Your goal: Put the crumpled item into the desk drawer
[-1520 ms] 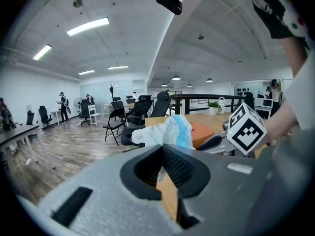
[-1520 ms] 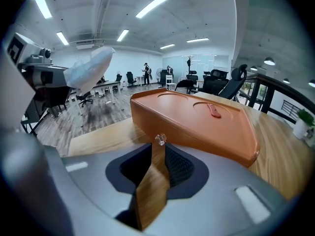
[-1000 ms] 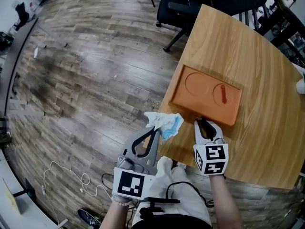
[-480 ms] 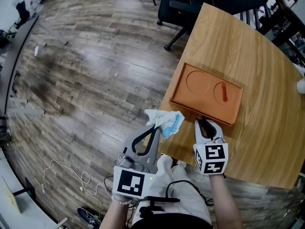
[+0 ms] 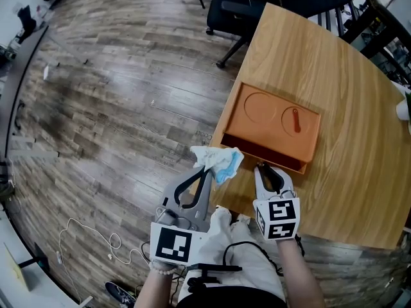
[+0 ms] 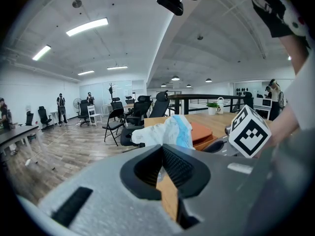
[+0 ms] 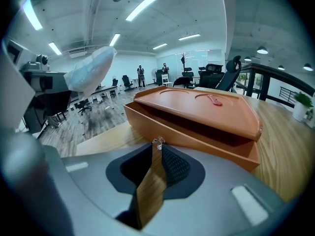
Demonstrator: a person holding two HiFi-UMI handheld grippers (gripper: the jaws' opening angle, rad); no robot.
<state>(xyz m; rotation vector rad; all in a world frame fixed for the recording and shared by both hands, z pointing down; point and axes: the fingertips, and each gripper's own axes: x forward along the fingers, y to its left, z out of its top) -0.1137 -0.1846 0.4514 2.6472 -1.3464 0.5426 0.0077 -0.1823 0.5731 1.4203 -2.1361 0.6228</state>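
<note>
A crumpled white and blue wad (image 5: 218, 161) hangs off the table's near left edge, with my left gripper (image 5: 207, 171) shut on it. The left gripper view shows the wad (image 6: 167, 131) sticking up past the closed jaws of that gripper (image 6: 162, 150). An orange desk drawer box (image 5: 270, 117) lies on the wooden table (image 5: 347, 178). Its drawer front (image 5: 264, 154) stands a little way out. My right gripper (image 5: 268, 170) is shut on the drawer's small knob (image 7: 157, 142). A dark gap shows above the drawer front (image 7: 197, 137).
A red pen-like piece (image 5: 296, 120) lies in a round recess on the box top. A black office chair (image 5: 237, 8) stands beyond the table's far left corner. A white cable (image 5: 96, 236) trails on the wood floor to my left. A white cup (image 5: 404, 108) sits at the right edge.
The drawer has slid out of the orange box toward me, with my right gripper drawn back on its knob. The left gripper holds the wad in much the same place.
</note>
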